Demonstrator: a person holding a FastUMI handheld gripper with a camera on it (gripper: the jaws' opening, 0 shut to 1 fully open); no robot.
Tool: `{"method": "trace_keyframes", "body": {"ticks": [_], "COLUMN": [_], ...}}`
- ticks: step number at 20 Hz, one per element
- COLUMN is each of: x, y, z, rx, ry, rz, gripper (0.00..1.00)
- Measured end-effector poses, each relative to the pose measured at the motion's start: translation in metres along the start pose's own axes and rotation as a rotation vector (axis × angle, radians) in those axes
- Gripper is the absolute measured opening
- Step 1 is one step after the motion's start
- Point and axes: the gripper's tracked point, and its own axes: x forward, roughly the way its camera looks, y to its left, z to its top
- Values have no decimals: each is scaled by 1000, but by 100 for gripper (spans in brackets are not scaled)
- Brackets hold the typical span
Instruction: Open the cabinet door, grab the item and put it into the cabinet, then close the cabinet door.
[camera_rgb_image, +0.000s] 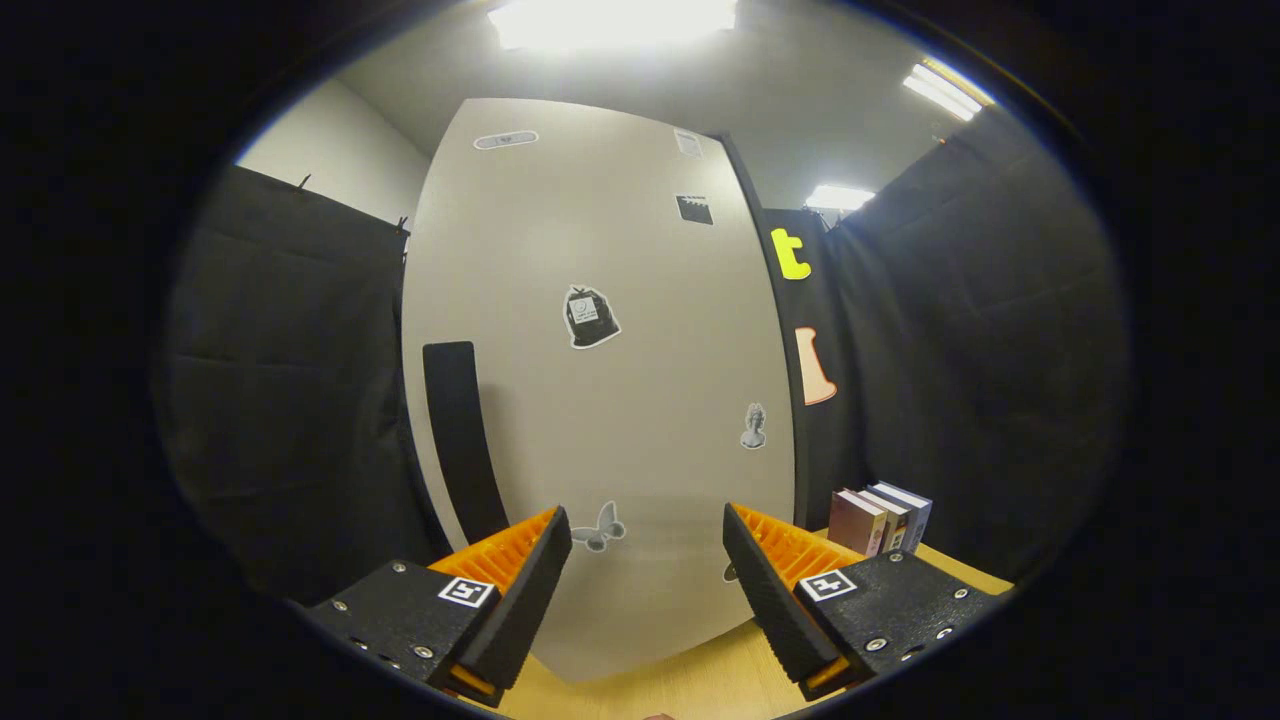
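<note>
Cabinet door (600, 380) stands closed straight ahead of my tongs, pale and dotted with stickers, its black handle (462, 440) running upright near the left edge, just beyond my left finger. Wooden tabletop (700, 680) lies under the cabinet; a short row of books (880, 520) stands on it right of the cabinet, beyond my right finger. My gripper (648, 570) is spread wide, nothing between the fingers

1. Bright ceiling lights (612, 20) shine from above and glare white.
2. The cabinet door (600, 400) is lit evenly and looks sharp.
3. The view bends round at the sides, so the door bulges.
4. The gripper (647, 560), fingers apart, is dark and a bit soft.
</note>
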Motion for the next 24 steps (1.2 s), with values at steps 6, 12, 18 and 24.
{"method": "trace_keyframes", "body": {"ticks": [6,12,18,24], "x": [-13,-49,-86,-114], "y": [-3,-6,-17,-19], "z": [-4,-5,-11,-23], "rx": [-12,-28,-52,-18], "ry": [7,8,5,5], "rz": [3,21,14,-5], "gripper": [95,95,95,95]}}
